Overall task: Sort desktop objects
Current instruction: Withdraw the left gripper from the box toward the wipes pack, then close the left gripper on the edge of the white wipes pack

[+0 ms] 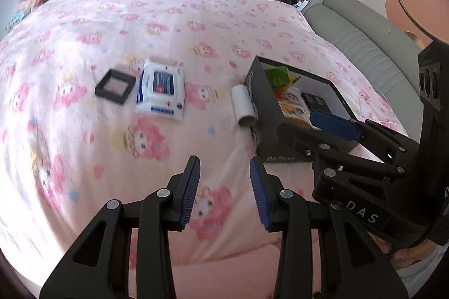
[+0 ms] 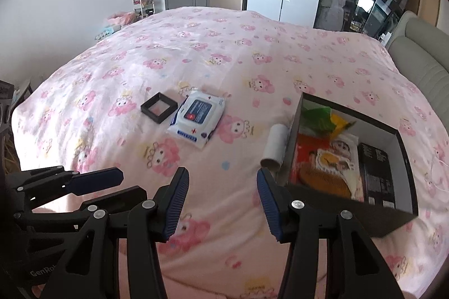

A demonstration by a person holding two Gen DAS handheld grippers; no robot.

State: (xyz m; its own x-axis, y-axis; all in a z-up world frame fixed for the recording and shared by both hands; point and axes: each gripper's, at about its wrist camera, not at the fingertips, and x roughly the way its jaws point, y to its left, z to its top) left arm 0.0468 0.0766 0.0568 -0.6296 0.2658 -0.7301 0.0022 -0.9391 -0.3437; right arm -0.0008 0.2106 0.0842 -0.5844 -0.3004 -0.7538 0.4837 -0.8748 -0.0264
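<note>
On the bed (image 2: 213, 46), pink printed cover:
- black square frame (image 2: 159, 107), flat, just left of the wipes pack (image 2: 197, 118);
- white roll (image 2: 275, 146), lying against the black box (image 2: 291, 141);
- the box open, already holding packets.

My left claw (image 1: 224, 191) and right claw (image 2: 221, 203): both partly open, nothing between the pads, above bare cover.

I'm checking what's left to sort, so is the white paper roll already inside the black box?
No, the white paper roll lies on the pink bedsheet just outside the black box's left wall.
</note>
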